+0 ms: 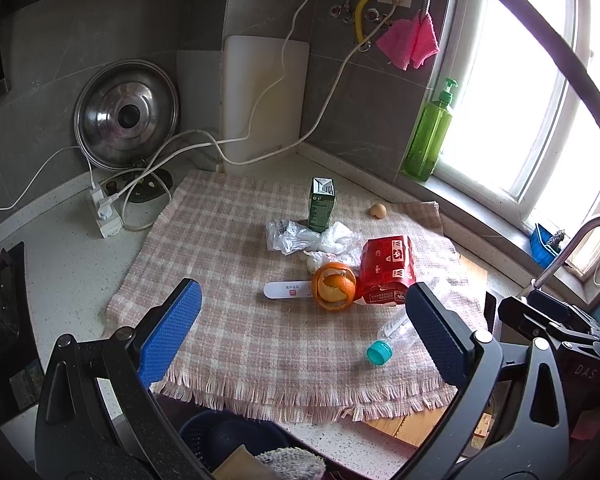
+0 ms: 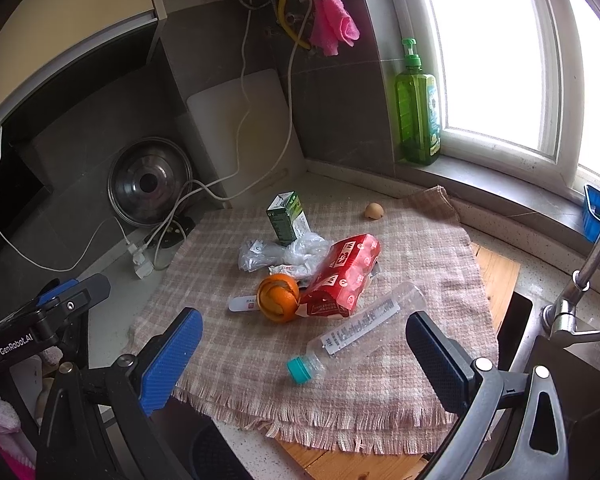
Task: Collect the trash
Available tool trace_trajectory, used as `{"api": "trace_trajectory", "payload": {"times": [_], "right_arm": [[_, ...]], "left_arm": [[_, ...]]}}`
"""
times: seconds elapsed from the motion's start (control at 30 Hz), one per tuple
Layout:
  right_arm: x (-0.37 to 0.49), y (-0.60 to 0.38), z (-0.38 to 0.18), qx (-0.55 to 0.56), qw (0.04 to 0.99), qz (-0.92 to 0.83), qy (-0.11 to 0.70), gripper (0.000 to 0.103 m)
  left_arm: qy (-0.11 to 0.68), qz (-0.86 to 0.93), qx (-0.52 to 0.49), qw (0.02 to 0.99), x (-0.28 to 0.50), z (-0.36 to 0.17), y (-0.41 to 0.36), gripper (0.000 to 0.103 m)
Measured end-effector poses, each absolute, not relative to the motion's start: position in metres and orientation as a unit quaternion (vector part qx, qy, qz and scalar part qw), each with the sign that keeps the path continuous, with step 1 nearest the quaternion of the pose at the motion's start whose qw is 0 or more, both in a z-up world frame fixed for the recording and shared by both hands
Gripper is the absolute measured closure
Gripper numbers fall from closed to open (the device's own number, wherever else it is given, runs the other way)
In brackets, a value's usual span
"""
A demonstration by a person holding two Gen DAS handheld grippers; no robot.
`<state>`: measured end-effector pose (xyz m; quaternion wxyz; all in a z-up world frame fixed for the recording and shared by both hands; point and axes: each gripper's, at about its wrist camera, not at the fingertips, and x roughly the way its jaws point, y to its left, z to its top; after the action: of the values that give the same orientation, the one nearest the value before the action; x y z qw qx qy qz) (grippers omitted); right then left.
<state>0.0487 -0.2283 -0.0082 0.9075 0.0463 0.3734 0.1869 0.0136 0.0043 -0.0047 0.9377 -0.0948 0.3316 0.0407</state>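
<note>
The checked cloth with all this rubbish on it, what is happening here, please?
A person holds two tongs, left and right, both open and empty above the checked cloth. Nothing is picked up yet. On the cloth lie a clear bottle, an orange peel, a red wrapper, crumpled plastic, a green carton and an eggshell.

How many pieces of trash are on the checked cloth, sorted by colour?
Orange: 1, orange peel
Red: 1, red carton
Green: 1, green carton
Clear: 2, bottle, plastic bag
White: 1, packet
Brown: 1, eggshell
Total: 7
</note>
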Motion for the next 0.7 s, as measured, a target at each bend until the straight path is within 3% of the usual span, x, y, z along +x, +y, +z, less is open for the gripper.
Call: {"api": "trace_trajectory", "payload": {"times": [0.7], "right_arm": [[0.067, -0.249, -0.031, 0.063, 0.899, 0.148, 0.407, 0.0]], "left_arm": [[0.351, 0.028, -0.077, 0.933, 0.015, -0.032, -0.01, 0.0]]}}
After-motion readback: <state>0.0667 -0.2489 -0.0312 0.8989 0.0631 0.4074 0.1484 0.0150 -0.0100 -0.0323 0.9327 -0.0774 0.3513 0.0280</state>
